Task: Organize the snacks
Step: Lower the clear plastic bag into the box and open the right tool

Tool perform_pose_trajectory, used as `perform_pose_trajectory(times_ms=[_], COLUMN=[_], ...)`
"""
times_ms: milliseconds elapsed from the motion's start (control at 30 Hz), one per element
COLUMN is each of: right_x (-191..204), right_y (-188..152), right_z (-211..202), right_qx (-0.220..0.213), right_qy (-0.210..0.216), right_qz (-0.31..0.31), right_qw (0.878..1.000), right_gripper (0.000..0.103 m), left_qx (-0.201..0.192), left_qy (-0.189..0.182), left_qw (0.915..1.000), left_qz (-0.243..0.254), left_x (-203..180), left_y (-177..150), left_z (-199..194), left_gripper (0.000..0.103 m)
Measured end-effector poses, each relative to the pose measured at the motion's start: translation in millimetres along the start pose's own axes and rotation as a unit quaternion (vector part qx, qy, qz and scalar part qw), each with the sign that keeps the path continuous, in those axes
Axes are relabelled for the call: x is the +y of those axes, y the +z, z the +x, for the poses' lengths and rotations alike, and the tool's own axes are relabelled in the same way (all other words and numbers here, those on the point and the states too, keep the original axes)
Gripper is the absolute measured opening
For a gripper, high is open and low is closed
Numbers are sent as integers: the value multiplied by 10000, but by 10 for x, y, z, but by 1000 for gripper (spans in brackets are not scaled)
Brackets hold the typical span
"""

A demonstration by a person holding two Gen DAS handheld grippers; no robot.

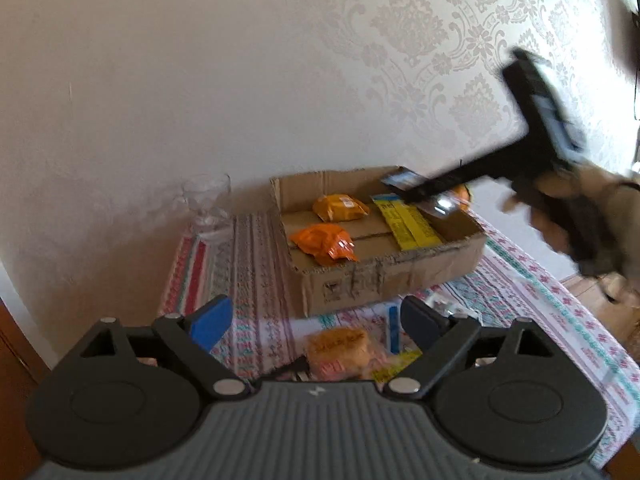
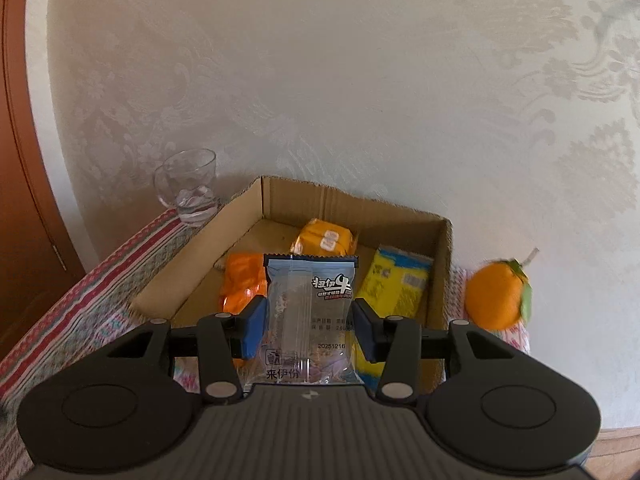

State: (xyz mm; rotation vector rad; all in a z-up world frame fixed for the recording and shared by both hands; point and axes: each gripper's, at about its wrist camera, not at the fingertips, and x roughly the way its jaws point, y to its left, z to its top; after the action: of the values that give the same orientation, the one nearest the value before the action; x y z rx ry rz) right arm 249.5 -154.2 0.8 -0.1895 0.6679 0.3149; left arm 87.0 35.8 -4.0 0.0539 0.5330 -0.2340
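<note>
Midway: right gripper [image 2: 308, 322] clamped on clear snack packet [image 2: 310, 312], held above cardboard box [image 2: 280, 196]. Left gripper [image 1: 316, 322] wide open, empty. Next likely: release packet at box's 6 o'clock gap.

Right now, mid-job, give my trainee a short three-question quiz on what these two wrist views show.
1. True or false: the right gripper grips a clear snack packet with a blue top edge.
2. Which lies outside the cardboard box? A) yellow packet B) orange fruit C) crinkled orange packet
3. Fill in: the left gripper is ____ and holds nothing, above the snacks on the tablecloth.

Key:
1. True; its pads press on the packet's sides, over the box.
2. B; the fruit sits on the cloth beside the box's right wall.
3. Open.
</note>
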Motion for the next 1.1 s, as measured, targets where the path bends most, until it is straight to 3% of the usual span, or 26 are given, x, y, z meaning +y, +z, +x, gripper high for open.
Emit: perform_pose_trajectory(times_ms=[233,267,300,367,700,1100], right_x=[77,91,99,87,92,87], right_y=[225,234,240,233,-1,-490], right_z=[338,341,334,265,-100,-434], right_qx=[-23,-72,-110,-297,-311,-188], right_qy=[-35,-95,-162,-199,-160,-148], right_qz=[46,23,11,52,-43,27], right_qw=[10000,9999,9998,9993,9994,9997], right_gripper=[56,66,85,103,103,103], left_qx=[45,50,59,50,133,249], left_qy=[85,81,84,61,66,34], left_qw=[9999,9999,9999,9999,9999,9997], left_qz=[82,98,101,108,28,58], left_x=[-55,-59,-60,-61,-39,-63], left_y=[-150,-153,-159,-161,-171,-262], left_z=[-110,-118,-129,-140,-133,-154], left_gripper=[91,91,91,92,99,99])
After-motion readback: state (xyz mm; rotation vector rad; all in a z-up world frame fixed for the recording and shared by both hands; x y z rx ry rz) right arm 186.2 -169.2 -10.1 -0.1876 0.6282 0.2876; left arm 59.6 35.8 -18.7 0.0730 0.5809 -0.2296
